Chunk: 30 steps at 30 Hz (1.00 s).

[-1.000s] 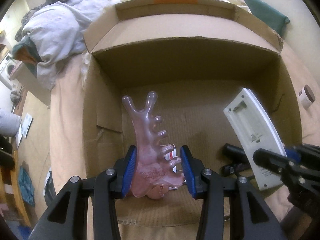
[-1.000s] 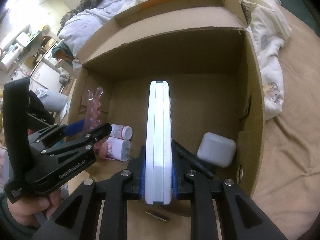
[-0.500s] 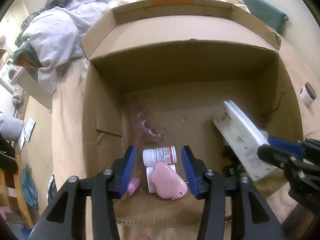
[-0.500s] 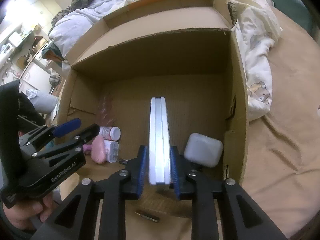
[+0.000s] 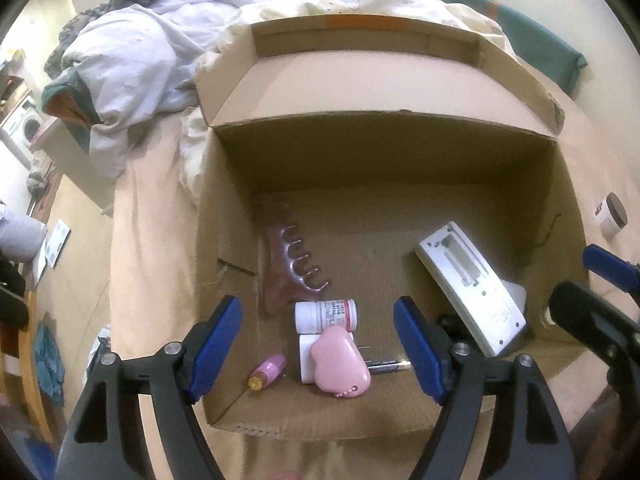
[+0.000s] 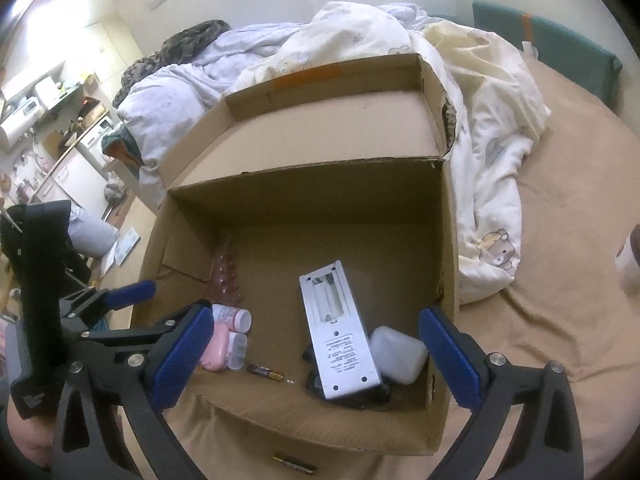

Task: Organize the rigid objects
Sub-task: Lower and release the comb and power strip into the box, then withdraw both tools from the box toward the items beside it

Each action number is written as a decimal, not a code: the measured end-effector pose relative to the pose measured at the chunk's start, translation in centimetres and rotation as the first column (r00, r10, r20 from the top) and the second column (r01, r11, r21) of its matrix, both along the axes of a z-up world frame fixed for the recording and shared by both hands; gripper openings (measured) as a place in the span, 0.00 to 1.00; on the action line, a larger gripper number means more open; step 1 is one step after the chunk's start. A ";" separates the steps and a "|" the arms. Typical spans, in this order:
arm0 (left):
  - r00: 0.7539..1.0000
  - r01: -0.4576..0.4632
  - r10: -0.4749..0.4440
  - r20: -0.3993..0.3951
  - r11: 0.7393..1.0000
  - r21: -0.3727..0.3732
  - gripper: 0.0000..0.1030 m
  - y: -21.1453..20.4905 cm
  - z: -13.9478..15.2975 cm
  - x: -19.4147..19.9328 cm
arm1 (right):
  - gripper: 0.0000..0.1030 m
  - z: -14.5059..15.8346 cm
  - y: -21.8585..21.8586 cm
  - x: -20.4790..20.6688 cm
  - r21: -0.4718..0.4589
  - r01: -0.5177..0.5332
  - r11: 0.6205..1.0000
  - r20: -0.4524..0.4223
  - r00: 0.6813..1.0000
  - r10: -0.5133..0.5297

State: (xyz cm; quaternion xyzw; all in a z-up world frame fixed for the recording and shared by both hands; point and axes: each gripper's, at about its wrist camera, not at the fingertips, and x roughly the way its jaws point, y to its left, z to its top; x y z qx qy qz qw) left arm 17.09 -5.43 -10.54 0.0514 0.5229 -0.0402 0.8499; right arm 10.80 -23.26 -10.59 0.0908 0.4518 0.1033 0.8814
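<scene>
Remote (image 6: 340,336) lies by cardboard box (image 5: 400,432) right wall; both grippers' fingers (image 5: 216,344) wide apart, empty.

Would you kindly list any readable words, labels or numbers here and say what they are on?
None can be read.
Pill bottle: label print too blurred.
White remote: printed block on its back too small.
Left gripper: lettering on its body illegible.

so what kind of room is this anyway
Most likely a bedroom. The cardboard box sits on a bed with a tan sheet, a rumpled white duvet is piled behind it, and cluttered shelves stand at far left.
</scene>
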 end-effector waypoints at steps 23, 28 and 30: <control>0.999 -0.032 0.032 0.035 0.999 -0.005 0.74 1.1 2.8 -5.3 | 1.00 3.5 -3.8 -3.7 0.181 0.103 0.978 0.103 0.987 -0.123; 0.999 -0.043 0.043 0.001 0.999 -0.013 0.74 1.4 1.3 -7.6 | 1.00 3.7 -5.1 -4.8 0.209 0.118 0.971 0.086 0.987 -0.138; 0.999 -0.044 0.044 -0.014 0.999 -0.015 0.74 1.3 0.7 -8.2 | 1.00 3.4 -5.6 -5.2 0.223 0.125 0.967 0.067 0.987 -0.144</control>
